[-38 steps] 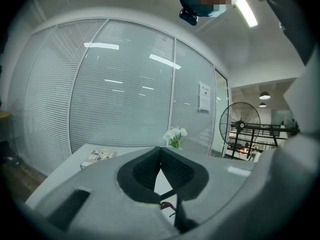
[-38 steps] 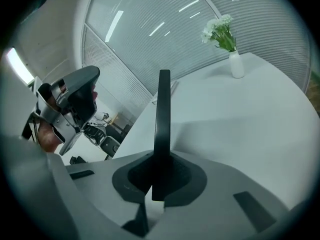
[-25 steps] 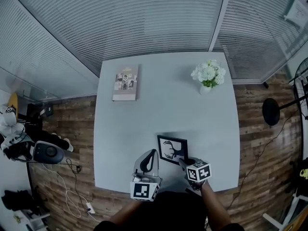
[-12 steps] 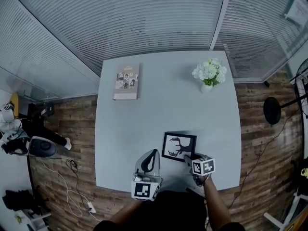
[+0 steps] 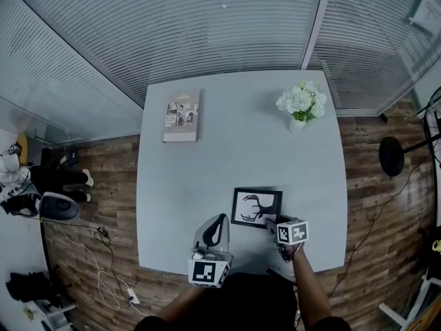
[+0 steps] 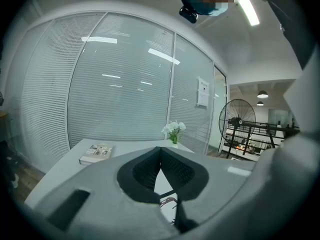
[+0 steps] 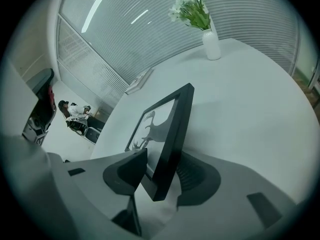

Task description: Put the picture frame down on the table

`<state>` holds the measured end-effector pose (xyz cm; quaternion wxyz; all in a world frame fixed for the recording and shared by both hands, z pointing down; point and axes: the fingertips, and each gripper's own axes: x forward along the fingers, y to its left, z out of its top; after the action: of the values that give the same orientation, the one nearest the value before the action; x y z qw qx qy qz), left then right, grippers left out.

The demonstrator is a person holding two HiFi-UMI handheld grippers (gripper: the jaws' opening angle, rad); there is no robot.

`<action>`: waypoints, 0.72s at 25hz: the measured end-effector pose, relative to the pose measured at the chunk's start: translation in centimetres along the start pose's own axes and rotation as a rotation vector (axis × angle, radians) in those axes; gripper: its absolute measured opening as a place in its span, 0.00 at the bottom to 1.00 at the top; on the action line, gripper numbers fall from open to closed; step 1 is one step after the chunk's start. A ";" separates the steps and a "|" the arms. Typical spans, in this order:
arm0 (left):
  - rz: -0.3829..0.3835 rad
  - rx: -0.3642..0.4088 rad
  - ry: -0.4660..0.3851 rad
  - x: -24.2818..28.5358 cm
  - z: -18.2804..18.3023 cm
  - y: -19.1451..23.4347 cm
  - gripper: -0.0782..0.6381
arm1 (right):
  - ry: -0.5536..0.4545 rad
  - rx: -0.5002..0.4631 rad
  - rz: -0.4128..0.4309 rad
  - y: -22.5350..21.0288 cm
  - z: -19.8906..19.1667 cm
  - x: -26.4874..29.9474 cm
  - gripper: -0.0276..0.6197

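Your right tongs (image 7: 160, 176) are clamped on the near right edge of the picture frame (image 5: 256, 207), low at the near side of the tabletop (image 5: 234, 157). Your left tongs (image 6: 160, 156) are pressed together on nothing, just left of it. Far right, a white vase (image 5: 296, 125) holds white flowers (image 5: 300, 101).

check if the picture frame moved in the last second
Yes: the picture frame moved right across the table, farther from the book, held in the right claw.
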<state>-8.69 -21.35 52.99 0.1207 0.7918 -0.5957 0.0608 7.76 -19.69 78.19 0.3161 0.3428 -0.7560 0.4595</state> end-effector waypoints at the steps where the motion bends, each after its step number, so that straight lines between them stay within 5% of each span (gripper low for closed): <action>1: 0.002 -0.002 -0.004 0.1 0.0 0.0 0.13 | 0.006 0.010 0.003 -0.3 -0.2 0.2 0.30; 18: 0.022 -0.008 0.021 0.3 -0.7 0.0 0.13 | 0.073 -0.004 -0.100 -3.1 -0.8 1.8 0.39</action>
<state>-8.56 -21.41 53.68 0.1297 0.7838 -0.6034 0.0680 9.38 -20.45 81.42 0.3667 0.3624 -0.7267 0.4541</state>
